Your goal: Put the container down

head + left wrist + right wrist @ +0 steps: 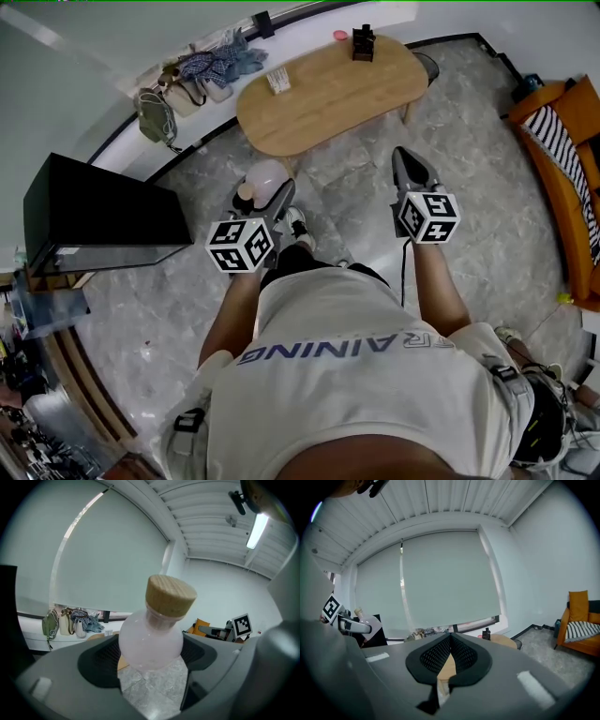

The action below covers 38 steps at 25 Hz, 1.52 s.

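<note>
The container (266, 177) is a round, pale pink flask with a wooden cork (170, 596). My left gripper (268, 190) is shut on it and holds it in the air above the marble floor, a little short of the wooden table (328, 89). In the left gripper view the flask's belly (150, 640) sits between the two dark pads, tilted with the cork up and to the right. My right gripper (405, 162) hovers to the right at about the same height, and its pads (451, 641) are shut on nothing. The right gripper view also catches the container (370, 620) at far left.
A small black box (364, 42) and a white item (277, 82) stand on the oval table. Bags (155, 112) line the wall ledge at the back left. A black cabinet (94, 211) stands at the left and an orange armchair (562, 159) at the right.
</note>
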Each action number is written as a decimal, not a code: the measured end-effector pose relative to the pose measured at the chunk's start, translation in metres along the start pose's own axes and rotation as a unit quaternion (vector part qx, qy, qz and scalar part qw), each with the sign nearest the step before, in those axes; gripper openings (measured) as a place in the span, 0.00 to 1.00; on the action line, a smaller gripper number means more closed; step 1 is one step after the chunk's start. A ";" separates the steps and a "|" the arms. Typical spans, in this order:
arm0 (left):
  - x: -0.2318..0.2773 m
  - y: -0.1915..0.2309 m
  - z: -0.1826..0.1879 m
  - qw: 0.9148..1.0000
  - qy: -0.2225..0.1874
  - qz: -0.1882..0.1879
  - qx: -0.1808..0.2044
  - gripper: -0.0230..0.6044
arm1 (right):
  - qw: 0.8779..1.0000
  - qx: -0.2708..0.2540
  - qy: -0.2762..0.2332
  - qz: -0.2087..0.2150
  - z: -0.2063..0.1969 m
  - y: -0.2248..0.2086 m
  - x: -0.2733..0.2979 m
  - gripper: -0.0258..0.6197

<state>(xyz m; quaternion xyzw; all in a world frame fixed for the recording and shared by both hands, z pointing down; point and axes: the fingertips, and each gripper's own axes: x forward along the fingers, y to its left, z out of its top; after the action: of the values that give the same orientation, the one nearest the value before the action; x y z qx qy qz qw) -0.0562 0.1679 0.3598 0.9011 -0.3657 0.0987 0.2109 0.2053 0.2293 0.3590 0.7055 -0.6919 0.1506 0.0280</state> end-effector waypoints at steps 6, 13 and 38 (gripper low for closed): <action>0.055 0.021 0.012 0.999 0.003 -0.023 -0.023 0.66 | 1.000 -0.011 0.003 -0.025 0.012 -0.022 0.031 0.07; 0.114 0.059 0.045 0.999 0.014 -0.036 -0.021 0.66 | 0.999 -0.025 0.016 -0.030 0.044 -0.021 0.105 0.07; 0.240 0.260 0.062 0.991 0.062 0.100 -0.070 0.66 | 0.981 -0.045 0.147 0.117 0.013 0.027 0.416 0.07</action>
<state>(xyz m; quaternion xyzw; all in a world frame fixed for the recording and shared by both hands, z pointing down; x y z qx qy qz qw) -0.0657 -0.1752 0.4642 0.8349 -0.4466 0.1489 0.2851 0.1801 -0.1775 0.4470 0.5882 -0.7640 0.2232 0.1434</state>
